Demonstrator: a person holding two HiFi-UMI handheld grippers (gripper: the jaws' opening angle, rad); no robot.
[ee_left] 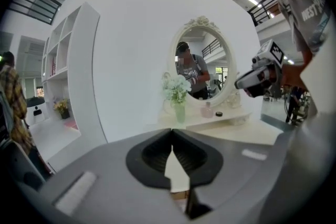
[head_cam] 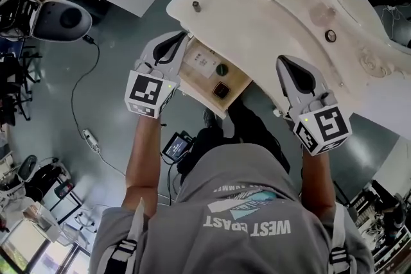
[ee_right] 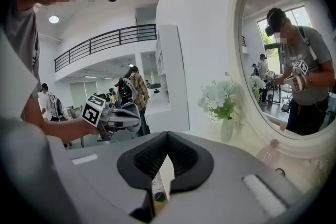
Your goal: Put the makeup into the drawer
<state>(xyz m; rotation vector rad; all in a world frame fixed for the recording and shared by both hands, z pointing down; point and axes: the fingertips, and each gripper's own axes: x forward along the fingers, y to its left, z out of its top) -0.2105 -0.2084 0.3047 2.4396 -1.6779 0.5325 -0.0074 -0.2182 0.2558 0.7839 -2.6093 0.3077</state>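
While the left gripper (head_cam: pixel 178 39) and the right gripper (head_cam: pixel 284 62) both had their jaws pressed together on nothing, the makeup (head_cam: pixel 221 90), a square dark compact, lay in the open wooden drawer (head_cam: pixel 194 83) with a round dark-green pot (head_cam: pixel 221 69) at its twelve o'clock and a white box (head_cam: pixel 204 63) at the pot's ten o'clock

A vase of pale flowers (ee_left: pixel 177 94) stands by an oval mirror (ee_left: pixel 207 50); a cable (head_cam: pixel 72 106) crosses the floor (head_cam: pixel 115 42).
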